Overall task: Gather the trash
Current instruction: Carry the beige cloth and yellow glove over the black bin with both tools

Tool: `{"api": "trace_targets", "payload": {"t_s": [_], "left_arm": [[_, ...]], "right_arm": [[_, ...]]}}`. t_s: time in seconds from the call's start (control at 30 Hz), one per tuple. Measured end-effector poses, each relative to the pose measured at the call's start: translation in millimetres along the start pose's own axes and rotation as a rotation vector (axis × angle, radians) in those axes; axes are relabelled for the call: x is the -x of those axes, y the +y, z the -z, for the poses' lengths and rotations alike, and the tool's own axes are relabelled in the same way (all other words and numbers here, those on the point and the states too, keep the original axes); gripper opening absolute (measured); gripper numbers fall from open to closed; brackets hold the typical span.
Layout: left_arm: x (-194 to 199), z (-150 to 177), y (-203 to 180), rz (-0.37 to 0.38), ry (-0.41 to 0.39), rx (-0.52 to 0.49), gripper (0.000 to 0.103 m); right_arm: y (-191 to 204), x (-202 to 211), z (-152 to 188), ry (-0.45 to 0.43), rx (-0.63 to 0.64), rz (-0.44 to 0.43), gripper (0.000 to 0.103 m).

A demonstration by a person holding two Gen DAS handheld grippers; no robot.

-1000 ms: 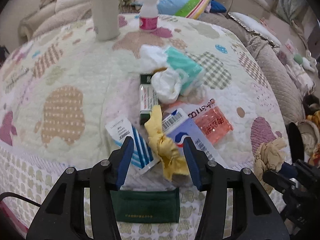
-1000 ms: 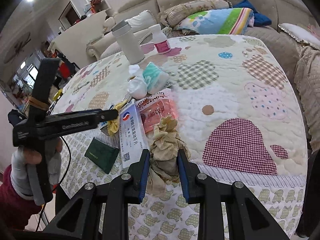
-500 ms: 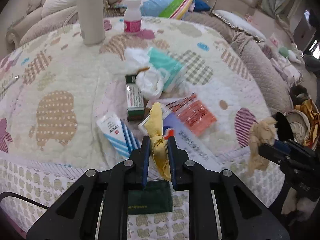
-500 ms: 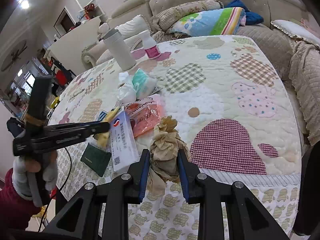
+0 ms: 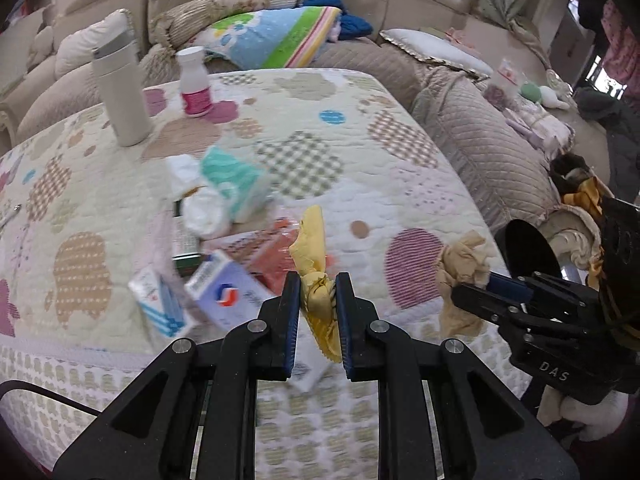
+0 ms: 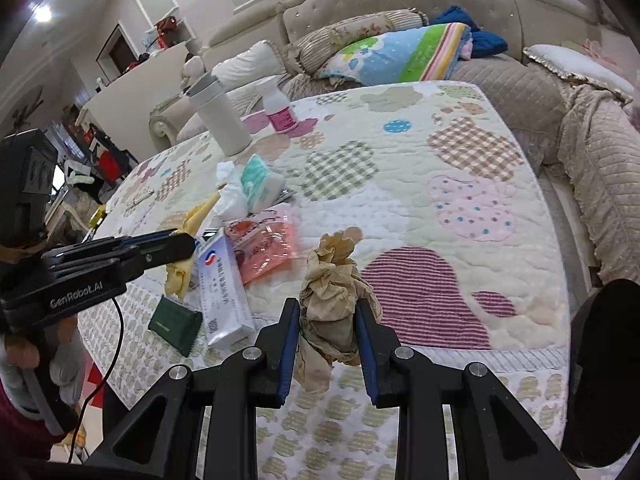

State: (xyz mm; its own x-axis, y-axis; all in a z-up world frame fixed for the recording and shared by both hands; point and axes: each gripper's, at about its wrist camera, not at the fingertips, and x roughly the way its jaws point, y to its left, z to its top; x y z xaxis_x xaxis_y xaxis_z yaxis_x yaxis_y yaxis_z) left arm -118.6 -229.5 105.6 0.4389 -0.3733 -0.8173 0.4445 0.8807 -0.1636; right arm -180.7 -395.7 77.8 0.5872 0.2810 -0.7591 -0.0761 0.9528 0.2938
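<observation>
Yellow wad point(image 5: 316, 276) in left tool point(image 5: 317, 304), tan wad point(image 6: 330, 300) in right tool point(image 6: 328, 332), both above quilt point(image 6: 460, 148) edge

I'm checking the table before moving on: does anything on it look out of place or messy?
Yes. Near the front of the quilted table, a heap lies jumbled: a crumpled white tissue, a teal tissue pack, an orange packet and a white medicine box askew, overlapping. A green pouch hangs over the edge.
</observation>
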Motion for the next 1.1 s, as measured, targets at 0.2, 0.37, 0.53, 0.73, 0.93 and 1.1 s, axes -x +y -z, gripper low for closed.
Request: {"api": "trace_targets", "payload": {"t_s": [0.2,0.37,0.53,0.73,0.93,1.1], "left_arm": [[-8.3,-7.0,-43.6,0.045,0.007,-0.056,0.015],[-19.5,-13.7,-83.2,0.087,0.016,-0.101,0.015],[-31.0,-17.3,-125.5,0.126,0.030,-0.156,0.015],[-47.7,-22.1,-172.8,0.176,0.055,-0.198,0.015],[-65.8,-24.6,-215.5,0.218,0.079,-0.244,0.015],[-83.1,-26.5,-242.0,0.266,0.107,-0.256,0.015]], "right_arm": [[-24.6,16.1,3.2,-0.023,-0.032,0.044,0.027],[-54.6,34.8,9.5,-0.045,-0.063,0.106,0.027],[-88.3,54.3,18.4,-0.058,-0.111,0.165,0.027],[-129.0,78.4,29.7,-0.078,-0.175,0.226,0.027],[-170.3,100.7,44.6,-0.090,-0.248,0.281,0.027],[-200.0,110.8,56.1,-0.085,-0.304,0.318,0.027]]}}
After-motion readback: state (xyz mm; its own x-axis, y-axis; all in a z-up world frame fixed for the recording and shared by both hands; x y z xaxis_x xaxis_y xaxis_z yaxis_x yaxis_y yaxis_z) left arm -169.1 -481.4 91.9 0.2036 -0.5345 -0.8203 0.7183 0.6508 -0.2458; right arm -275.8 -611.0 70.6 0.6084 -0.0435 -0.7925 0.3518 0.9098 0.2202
